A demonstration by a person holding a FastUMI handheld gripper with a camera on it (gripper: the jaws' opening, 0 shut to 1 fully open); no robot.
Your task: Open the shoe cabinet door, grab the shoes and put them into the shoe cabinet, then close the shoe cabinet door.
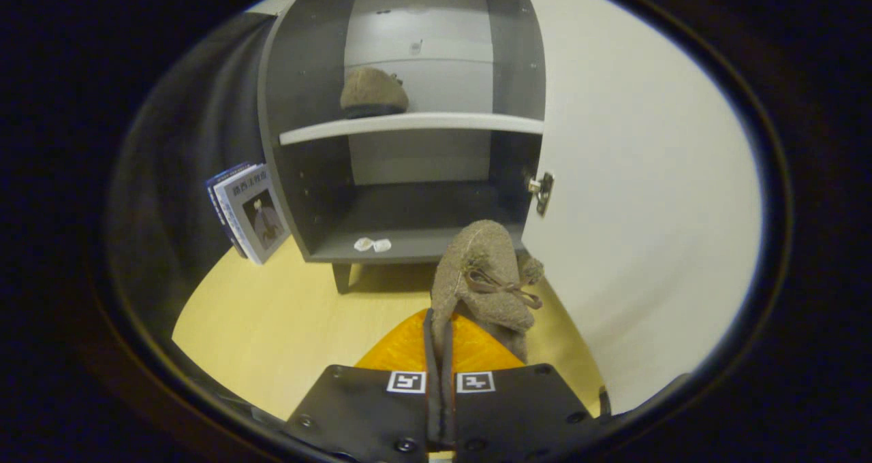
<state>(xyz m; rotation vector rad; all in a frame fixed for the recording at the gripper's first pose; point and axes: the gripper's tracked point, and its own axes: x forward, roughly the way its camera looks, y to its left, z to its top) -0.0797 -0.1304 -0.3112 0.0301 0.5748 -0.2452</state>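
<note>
Gripper view: you are holding the second shoe (485, 272) pinched in the gripper (441, 354), just before the open cabinet (310, 177); one shoe (373, 92) is sitting shelved, door (633, 177) closing remaining.

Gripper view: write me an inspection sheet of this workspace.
Surface: pale wood tabletop.
Job's things: shoe cabinet, door swung open; one brown shoe on the upper shelf; second brown shoe held before the lower compartment.
Clutter: books leaning beside the cabinet; two small white packets on the cabinet floor.
Grippers: hand-held gripper shut on the second shoe's edge.
Cables: nothing seen.
Surroundings: dark cloth wall.
</note>
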